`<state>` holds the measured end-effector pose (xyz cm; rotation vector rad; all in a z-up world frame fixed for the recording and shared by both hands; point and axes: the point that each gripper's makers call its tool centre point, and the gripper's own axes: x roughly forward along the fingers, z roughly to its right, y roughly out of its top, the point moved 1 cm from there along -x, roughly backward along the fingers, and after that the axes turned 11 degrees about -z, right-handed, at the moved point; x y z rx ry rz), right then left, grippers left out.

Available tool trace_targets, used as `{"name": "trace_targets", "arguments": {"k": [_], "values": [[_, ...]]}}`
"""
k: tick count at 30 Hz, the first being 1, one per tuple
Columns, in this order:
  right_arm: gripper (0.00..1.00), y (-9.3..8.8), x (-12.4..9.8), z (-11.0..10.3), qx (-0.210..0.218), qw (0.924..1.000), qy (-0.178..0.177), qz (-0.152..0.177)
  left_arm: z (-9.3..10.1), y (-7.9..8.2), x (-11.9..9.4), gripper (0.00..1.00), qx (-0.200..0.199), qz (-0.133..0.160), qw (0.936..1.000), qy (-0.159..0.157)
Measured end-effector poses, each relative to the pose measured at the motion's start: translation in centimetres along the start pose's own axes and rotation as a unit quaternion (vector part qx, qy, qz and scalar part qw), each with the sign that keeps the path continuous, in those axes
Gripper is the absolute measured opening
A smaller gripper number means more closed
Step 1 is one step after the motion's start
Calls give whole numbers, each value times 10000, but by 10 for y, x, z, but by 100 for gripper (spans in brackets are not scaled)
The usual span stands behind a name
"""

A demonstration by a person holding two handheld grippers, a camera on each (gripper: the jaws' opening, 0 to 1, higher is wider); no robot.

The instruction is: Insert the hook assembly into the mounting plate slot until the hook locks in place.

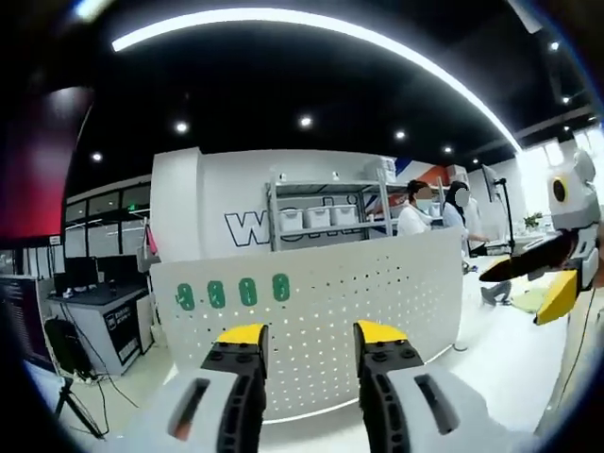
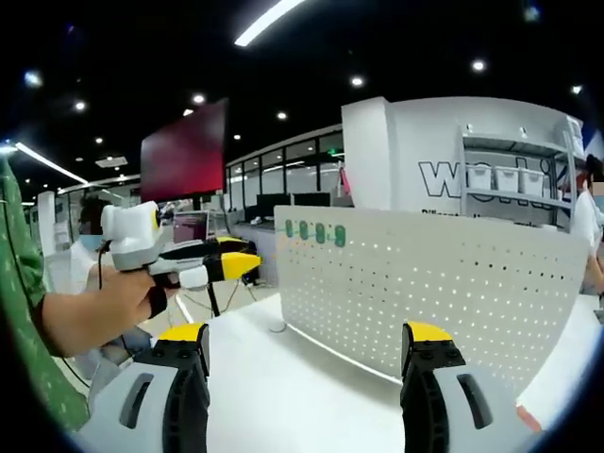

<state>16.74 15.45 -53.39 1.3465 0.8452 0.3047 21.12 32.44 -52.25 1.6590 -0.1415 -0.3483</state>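
Left tool [image 1: 310, 338]: grey body with yellow-tipped black jaws, spread apart with nothing between them; it is raised facing the perforated panel. In the right gripper view it enters from the left [image 2: 247, 265], gripped by a person's hand [image 2: 121, 300], and there its jaws look nearly together, though I cannot tell exactly.
Right tool [image 2: 308, 342]: same grey and yellow build, jaws wide apart and bare; it hovers over the worktop. In the left gripper view it shows at the right edge [image 1: 555, 274].
Worktop [image 2: 283, 377]: plain white surface under both tools, carrying the panel.
Mounting plate: white perforated pegboard panel [image 1: 359, 302], standing upright on the worktop just ahead of the left tool and further off from the right tool [image 2: 444, 283].
Green hooks [image 1: 233, 292]: four small green pieces in a row near the panel's upper left corner, seated on the panel face [image 2: 315, 231]; whether they are locked in I cannot tell.
Sleeve [image 2: 24, 311]: green, at the left edge.
Metal shelf rack [image 1: 326, 212]: grey, with white bins, behind the panel.
People [image 1: 434, 208]: two, standing beyond the rack.
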Motion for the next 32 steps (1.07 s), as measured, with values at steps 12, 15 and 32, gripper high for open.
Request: {"name": "trace_targets", "arguments": {"k": [12, 15, 32], "values": [[86, 1, -11, -33, -35, 10000, 10, 78, 1, -10, -56, 49, -242, -158, 9994, -174], [86, 4, -12, -42, -23, 9998, 43, 175, 0, -14, -69, 51, -125, -193, 9996, -134], [100, 9, -16, -49, 924, 9904, -324, 977, -8, -45, -106, 71, -406, -483, 9979, -174]]}}
